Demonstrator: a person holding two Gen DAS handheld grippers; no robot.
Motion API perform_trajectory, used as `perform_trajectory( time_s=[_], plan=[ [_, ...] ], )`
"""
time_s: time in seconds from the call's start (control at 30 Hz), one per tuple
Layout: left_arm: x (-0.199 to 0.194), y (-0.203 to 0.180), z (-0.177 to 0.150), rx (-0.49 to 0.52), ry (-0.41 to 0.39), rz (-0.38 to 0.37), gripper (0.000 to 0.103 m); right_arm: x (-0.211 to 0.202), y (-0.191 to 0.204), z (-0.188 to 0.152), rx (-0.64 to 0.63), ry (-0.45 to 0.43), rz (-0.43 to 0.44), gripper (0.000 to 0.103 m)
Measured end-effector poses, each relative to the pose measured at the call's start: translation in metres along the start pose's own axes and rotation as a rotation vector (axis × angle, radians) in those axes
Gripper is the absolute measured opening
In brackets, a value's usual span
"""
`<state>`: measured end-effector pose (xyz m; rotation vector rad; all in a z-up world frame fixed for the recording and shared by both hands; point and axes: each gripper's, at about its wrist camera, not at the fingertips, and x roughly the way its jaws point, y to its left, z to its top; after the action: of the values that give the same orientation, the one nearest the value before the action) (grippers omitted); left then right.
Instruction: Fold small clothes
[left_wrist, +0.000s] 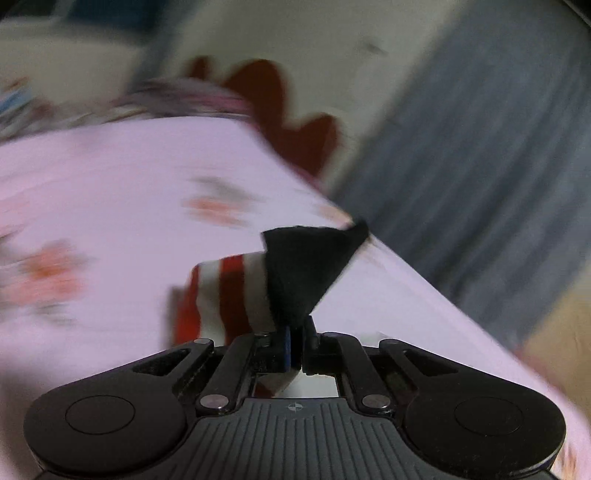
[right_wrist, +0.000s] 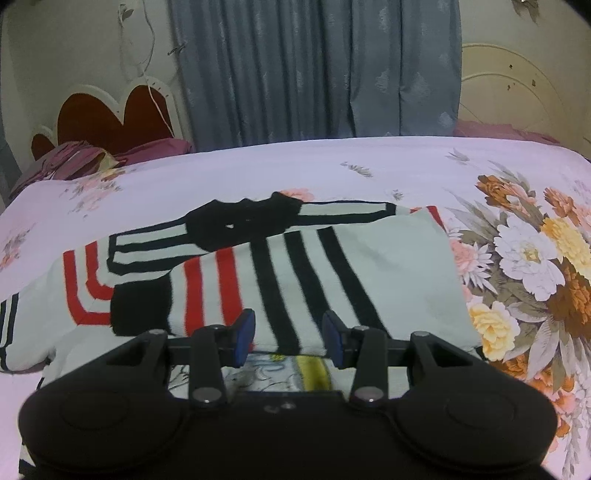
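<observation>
I read no brand, label or writing in either view. My left gripper is clenched on a black corner of the striped sweater, lifted above the floral bedsheet. My right gripper is released, its blue pads apart just above the sweater's near hem on the bedsheet. The left view is heavily blurred; the curtain and headboard stand behind.

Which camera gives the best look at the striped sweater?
The right wrist view: the striped sweater lies sharp and spread on the bed. The left wrist view is blurred, showing only a bunched black and red-striped piece pinched in the left gripper.
</observation>
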<state>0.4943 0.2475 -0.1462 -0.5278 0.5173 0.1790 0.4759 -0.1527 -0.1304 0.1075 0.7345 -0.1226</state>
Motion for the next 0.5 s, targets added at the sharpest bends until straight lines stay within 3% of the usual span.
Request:
perform_trajectory(
  time_s=[0.3,0.5],
  plan=[
    [0.043,-0.215,-0.064,0.405,0.113,-0.191,0.004,0.005,-0.060,0.014,0.133,-0.033,0.013,0.039],
    [0.063,-0.304,-0.128,0.593,0.220,-0.221,0.004,0.003,-0.111,0.014,0.206,-0.038,0.014,0.039]
  ],
)
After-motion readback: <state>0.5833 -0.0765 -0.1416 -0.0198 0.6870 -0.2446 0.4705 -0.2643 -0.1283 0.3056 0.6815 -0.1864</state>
